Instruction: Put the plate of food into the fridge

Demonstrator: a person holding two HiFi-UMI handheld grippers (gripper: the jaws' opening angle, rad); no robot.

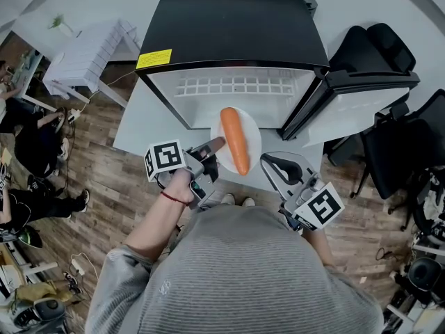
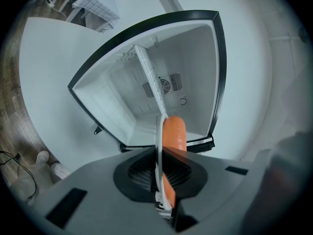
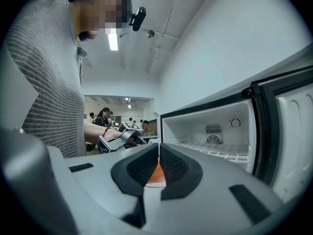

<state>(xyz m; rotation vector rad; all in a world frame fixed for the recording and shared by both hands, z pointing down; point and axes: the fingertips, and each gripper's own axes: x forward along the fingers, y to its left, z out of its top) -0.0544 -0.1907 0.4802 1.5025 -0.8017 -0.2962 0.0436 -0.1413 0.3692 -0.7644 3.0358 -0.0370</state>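
Holding the white plate (image 1: 254, 127) by its near rim, the left gripper (image 1: 214, 147) pinches it edge-on — plain only in the left gripper view. A carrot (image 1: 235, 139) lies on it, just before the open fridge (image 1: 233, 26). Beside the plate, the right gripper (image 1: 270, 161) — jaws together, empty.

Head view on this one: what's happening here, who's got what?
A person in a grey sweater holds a gripper in each hand in front of a small black fridge, whose door stands open to the right. The left gripper is clamped on the rim of a white plate carrying a carrot, held just outside the fridge opening, not yet inside. The right gripper is shut and empty, close to the plate's right side.
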